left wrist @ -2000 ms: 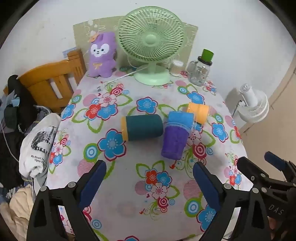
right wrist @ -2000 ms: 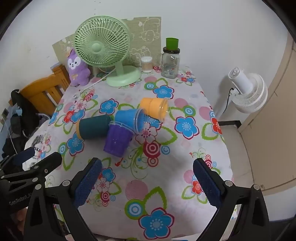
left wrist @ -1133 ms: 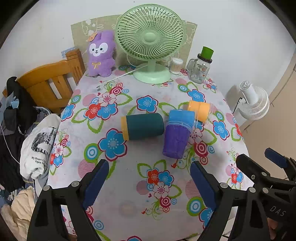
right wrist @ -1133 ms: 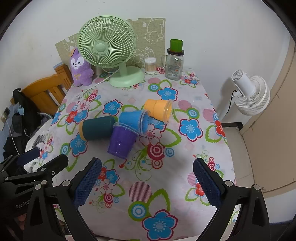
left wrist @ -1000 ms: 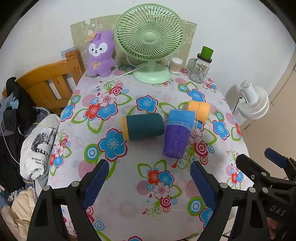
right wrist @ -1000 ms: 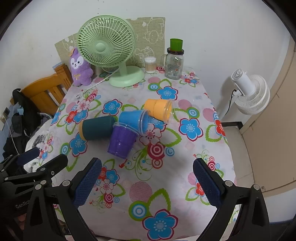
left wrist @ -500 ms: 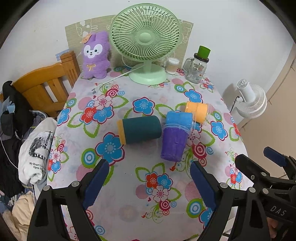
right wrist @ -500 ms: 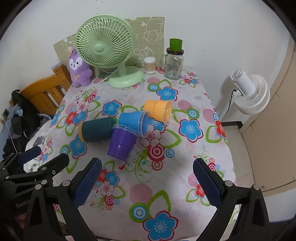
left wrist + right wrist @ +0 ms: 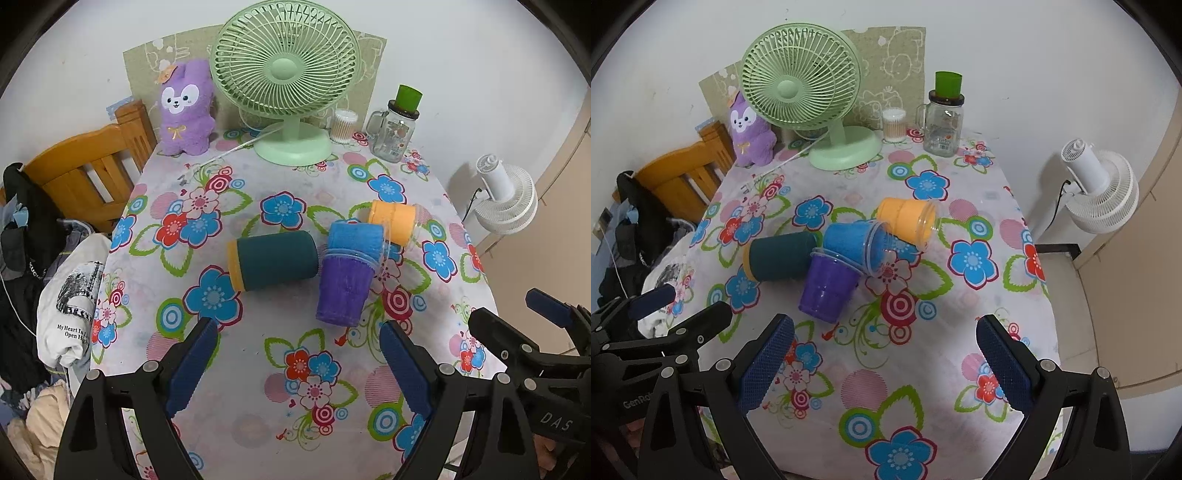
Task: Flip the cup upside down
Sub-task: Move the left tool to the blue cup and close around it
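Several cups lie on their sides in a cluster mid-table: a dark teal cup (image 9: 275, 260) with a yellow rim, a purple cup (image 9: 343, 290), a blue cup (image 9: 356, 238) and an orange cup (image 9: 393, 225). They also show in the right wrist view: teal cup (image 9: 781, 254), purple cup (image 9: 827, 290), blue cup (image 9: 851, 243), orange cup (image 9: 907, 219). My left gripper (image 9: 295, 365) is open and empty, above the near table, short of the cups. My right gripper (image 9: 882, 365) is open and empty, beside it on the right.
The table has a floral cloth (image 9: 280, 369). At the back stand a green fan (image 9: 286, 74), a purple plush toy (image 9: 186, 109), a glass jar (image 9: 397, 131) and a small swab container (image 9: 341, 125). A wooden chair (image 9: 85, 173) with clothes is left; a white fan (image 9: 506, 199) is right.
Both grippers stayed open. The left wrist view has shifted slightly, so the cups and fan sit a little lower and closer in view. The cups have not moved.
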`<state>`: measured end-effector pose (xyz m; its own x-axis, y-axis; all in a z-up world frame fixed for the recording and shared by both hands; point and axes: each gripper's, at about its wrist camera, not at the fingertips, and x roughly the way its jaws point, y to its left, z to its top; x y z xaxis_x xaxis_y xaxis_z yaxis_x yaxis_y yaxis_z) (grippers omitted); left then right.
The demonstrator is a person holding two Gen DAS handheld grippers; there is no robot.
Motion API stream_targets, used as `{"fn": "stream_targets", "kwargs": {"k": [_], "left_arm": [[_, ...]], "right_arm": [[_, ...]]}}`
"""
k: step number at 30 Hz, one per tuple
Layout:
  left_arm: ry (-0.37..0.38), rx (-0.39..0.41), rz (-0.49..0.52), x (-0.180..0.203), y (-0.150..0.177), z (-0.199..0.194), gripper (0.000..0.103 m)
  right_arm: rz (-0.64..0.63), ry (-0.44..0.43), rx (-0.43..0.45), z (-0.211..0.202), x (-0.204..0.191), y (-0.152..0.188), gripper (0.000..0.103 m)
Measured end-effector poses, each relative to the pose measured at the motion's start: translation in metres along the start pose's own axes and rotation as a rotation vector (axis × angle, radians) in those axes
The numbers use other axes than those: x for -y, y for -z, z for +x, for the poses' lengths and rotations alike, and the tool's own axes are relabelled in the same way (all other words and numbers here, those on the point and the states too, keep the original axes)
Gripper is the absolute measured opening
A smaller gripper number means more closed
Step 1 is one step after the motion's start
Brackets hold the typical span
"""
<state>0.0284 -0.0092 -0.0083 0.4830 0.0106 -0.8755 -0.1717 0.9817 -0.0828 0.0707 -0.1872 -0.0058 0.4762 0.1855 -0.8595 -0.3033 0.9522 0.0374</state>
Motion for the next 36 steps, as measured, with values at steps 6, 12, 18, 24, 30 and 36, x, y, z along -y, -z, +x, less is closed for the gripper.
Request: {"fn": "stream_targets", "kwargs": {"k": [6,12,18,24,30,36], "left_arm": [[-0.003,-0.012,0.005,0.006,-0.007,0.006,0.09],[-0.009,-0.026,0.017,0.016,-0.016,0.016,0.09],[-0.021,-0.044,0.025,0.028,-0.028,0.029,0.09],[-0.033,-0.059,0.023,0.041,-0.042,0.046,0.092],[-0.054,-0.067,0.036,0.059,-0.057,0.064,0.093],[-0.033,-0.09,0.068,0.071,-0.07,0.085,0.094]], "right_arm": [[-0.007,-0.005,-0.006,0.005,0.008,-0.008,0.1],[-0.012,-0.006,-0.021,0.015,0.021,-0.019,0.1],[-0.009,-0.016,-0.038,0.029,0.035,-0.03,0.1],[-0.012,-0.034,-0.052,0.045,0.052,-0.045,0.1],[-0.018,-0.055,-0.068,0.064,0.074,-0.06,0.1],[-0.031,-0.068,-0.09,0.082,0.09,-0.069,0.1]]}}
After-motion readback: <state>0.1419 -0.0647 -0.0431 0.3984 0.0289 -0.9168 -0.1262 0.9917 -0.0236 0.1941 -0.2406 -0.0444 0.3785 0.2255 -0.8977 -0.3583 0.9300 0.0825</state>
